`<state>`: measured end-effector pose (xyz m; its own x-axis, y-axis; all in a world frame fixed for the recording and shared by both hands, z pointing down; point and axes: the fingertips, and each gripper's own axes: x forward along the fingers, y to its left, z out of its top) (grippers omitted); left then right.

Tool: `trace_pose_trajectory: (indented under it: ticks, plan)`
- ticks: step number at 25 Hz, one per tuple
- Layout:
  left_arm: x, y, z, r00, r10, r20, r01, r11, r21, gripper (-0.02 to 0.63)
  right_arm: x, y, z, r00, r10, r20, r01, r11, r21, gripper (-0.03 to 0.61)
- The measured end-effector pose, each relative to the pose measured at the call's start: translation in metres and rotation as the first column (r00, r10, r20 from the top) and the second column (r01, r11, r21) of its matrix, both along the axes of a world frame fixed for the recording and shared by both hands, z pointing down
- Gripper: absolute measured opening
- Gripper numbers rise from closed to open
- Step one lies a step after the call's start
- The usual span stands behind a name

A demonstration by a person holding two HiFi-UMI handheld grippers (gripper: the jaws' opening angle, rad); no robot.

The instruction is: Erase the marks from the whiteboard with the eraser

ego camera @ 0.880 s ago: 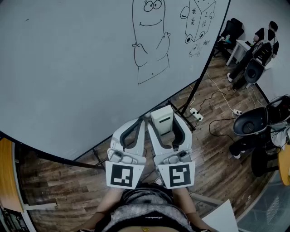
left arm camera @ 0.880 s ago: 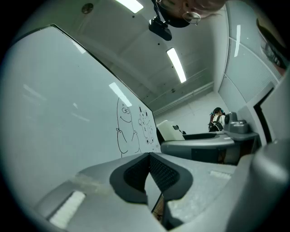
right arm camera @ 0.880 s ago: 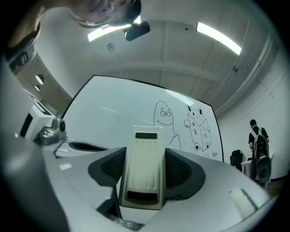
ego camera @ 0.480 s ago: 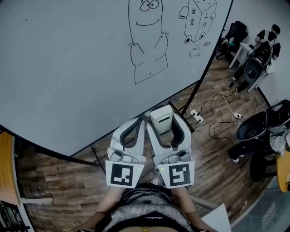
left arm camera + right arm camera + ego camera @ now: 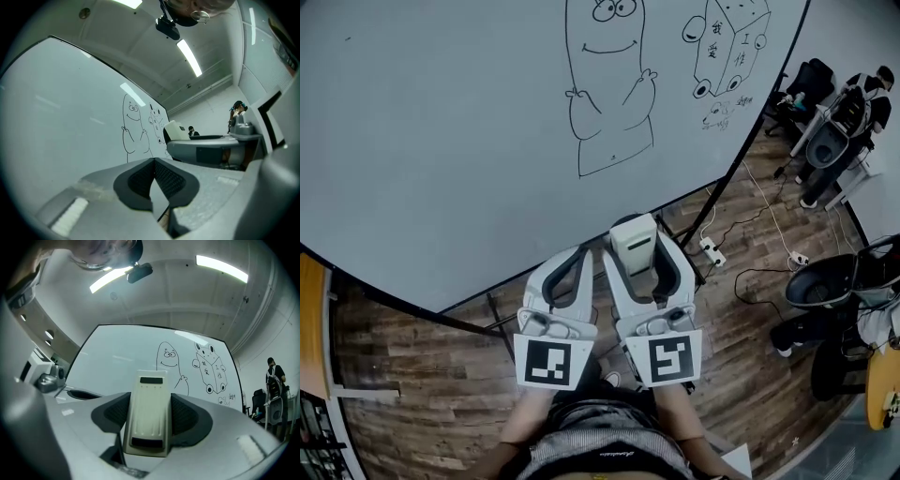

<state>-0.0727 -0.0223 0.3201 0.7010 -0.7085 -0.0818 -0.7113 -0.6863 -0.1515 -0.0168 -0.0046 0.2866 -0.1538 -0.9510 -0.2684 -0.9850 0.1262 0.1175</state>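
Observation:
The whiteboard (image 5: 441,141) fills the upper left of the head view, with a black cartoon figure (image 5: 605,84) and a drawn box with characters (image 5: 727,42) at its right side. My right gripper (image 5: 636,246) is shut on the white eraser (image 5: 634,246), held below the board's lower edge, apart from it. The eraser (image 5: 147,416) sits upright between the dark pads in the right gripper view, with the whiteboard (image 5: 117,366) behind. My left gripper (image 5: 586,258) hangs beside it, shut with nothing in it; its pads (image 5: 140,180) meet in the left gripper view.
The board's black stand legs (image 5: 698,234) cross the wood floor (image 5: 412,375). A power strip (image 5: 712,251) with cables lies to the right. Office chairs (image 5: 825,281) and seated people (image 5: 853,103) are at the far right. A wooden table edge (image 5: 311,328) shows at the left.
The view has shifted so the drawings sit a little further right and lower in frame. Both grippers keep the same pose, eraser still held.

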Motion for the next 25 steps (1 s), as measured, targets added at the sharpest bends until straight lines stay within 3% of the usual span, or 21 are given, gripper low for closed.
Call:
trace_pose_trajectory:
  ticks: [6, 15, 25]
  plan:
    - [0.015, -0.04, 0.001, 1.0, 0.007, -0.029, -0.007, 1.0, -0.008, 0.003, 0.004, -0.041, 0.009, 1.0, -0.016, -0.01, 0.016, 1.0, -0.027, 0.264]
    - [0.037, -0.104, -0.001, 0.999, 0.041, -0.028, -0.041, 0.999, -0.001, 0.004, 0.031, -0.102, 0.0, 0.999, 0.033, -0.041, -0.033, 0.999, -0.012, 0.264]
    - [0.024, -0.129, 0.004, 0.998, 0.057, 0.008, -0.057, 0.998, 0.03, 0.004, 0.014, -0.153, -0.031, 0.997, -0.009, -0.074, 0.014, 0.997, 0.073, 0.264]
